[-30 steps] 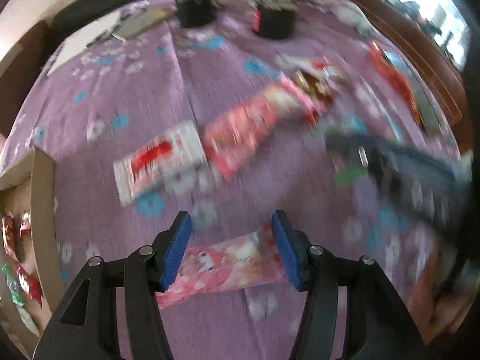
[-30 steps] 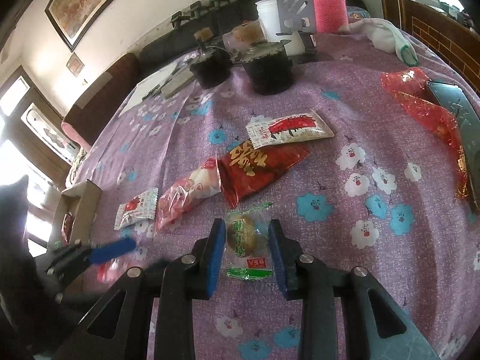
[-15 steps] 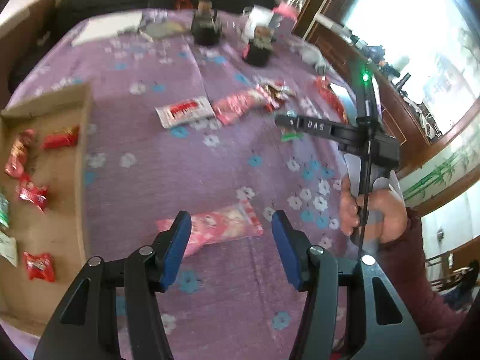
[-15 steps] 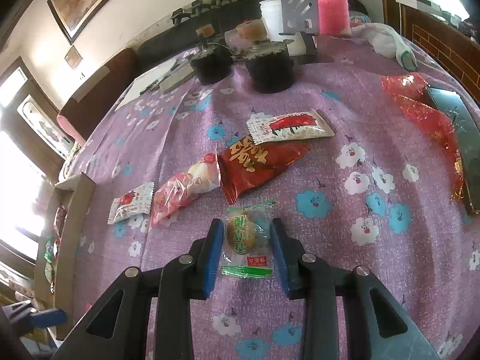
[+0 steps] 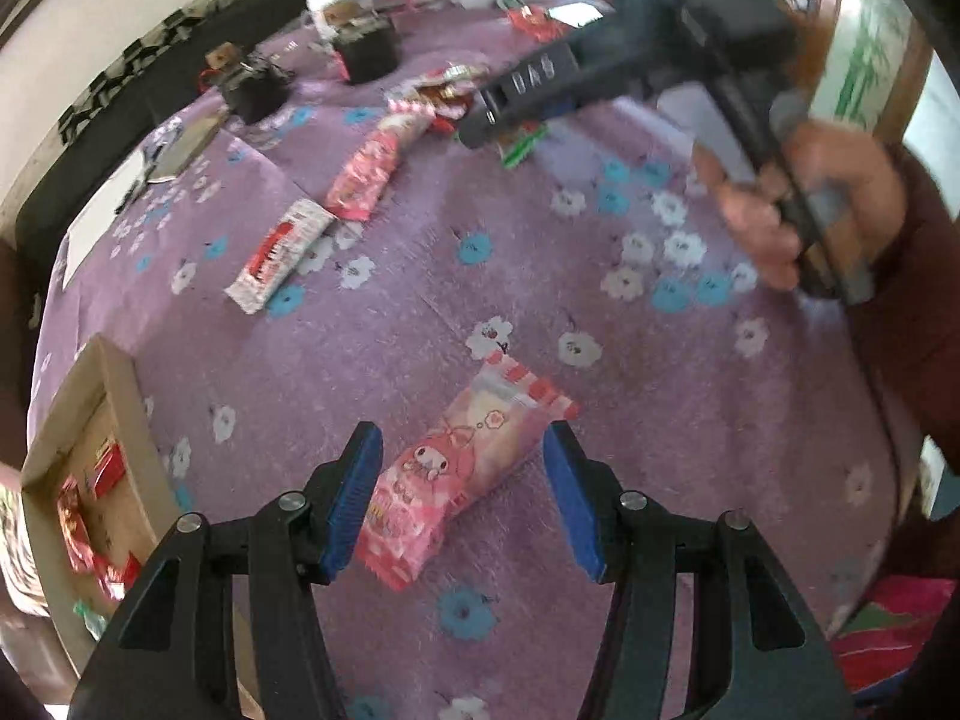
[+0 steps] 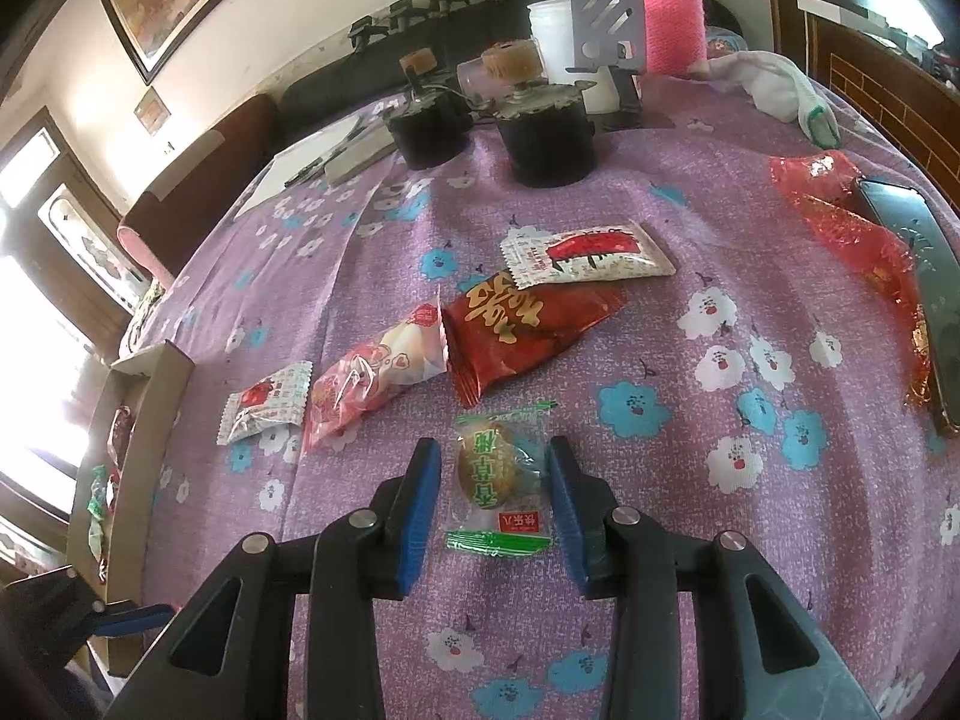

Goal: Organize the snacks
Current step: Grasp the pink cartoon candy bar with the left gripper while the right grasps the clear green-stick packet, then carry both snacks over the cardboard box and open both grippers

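Note:
My left gripper is open, its blue pads on either side of a pink cartoon-rabbit snack packet lying on the purple flowered tablecloth. My right gripper is open around a clear green-edged packet with a brown cake, not touching it. Beyond it lie a red packet, a white-and-red packet, a pink packet and a small white packet. A cardboard box with several red snacks stands at the left.
Two black pots and a pink bottle stand at the table's far side. Red cellophane and a phone lie at the right. The right gripper and the hand holding it show in the left wrist view.
My left gripper has swung and come down close over the pink rabbit packet, which now lies between its pads. My right gripper has barely moved over the cake packet.

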Motion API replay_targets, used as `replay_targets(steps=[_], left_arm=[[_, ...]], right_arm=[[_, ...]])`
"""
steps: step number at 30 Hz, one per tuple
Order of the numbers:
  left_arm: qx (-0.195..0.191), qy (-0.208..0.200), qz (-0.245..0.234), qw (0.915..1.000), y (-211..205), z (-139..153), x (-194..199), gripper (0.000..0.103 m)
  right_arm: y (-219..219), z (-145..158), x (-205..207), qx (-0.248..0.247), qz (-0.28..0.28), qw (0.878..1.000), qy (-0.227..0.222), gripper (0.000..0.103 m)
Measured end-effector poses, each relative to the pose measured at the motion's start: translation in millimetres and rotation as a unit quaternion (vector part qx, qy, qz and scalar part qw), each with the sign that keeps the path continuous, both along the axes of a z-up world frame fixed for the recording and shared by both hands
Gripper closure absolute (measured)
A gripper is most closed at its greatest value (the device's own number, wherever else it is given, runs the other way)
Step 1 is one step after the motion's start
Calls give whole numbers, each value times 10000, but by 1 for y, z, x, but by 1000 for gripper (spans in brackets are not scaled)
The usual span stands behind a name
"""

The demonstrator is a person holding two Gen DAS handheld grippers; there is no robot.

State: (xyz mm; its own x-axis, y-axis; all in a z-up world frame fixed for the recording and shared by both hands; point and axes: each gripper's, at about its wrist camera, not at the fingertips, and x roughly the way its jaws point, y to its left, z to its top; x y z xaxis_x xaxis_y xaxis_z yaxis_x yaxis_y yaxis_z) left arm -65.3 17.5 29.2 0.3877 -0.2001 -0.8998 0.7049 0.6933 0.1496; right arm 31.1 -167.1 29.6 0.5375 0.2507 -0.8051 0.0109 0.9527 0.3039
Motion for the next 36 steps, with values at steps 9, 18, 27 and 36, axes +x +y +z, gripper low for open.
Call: replay_targets(steps=[9, 18, 27, 36], left_arm=[[-402, 170, 557, 9975, 2, -6, 6, 69], [-1206, 135, 1380, 9830, 26, 11, -18, 77], [-2133, 4, 2197, 9519, 87, 42, -46, 77], [-2353, -159, 2875, 9283, 142, 47, -56, 77]], right_arm=[[-26, -4, 6, 785, 7, 9967, 220, 70], [-22, 1, 2, 683, -8, 9976, 104, 72], [-11, 13, -6, 966, 206, 9942, -430, 72], [22, 12, -12, 948, 551, 9930, -435, 72]])
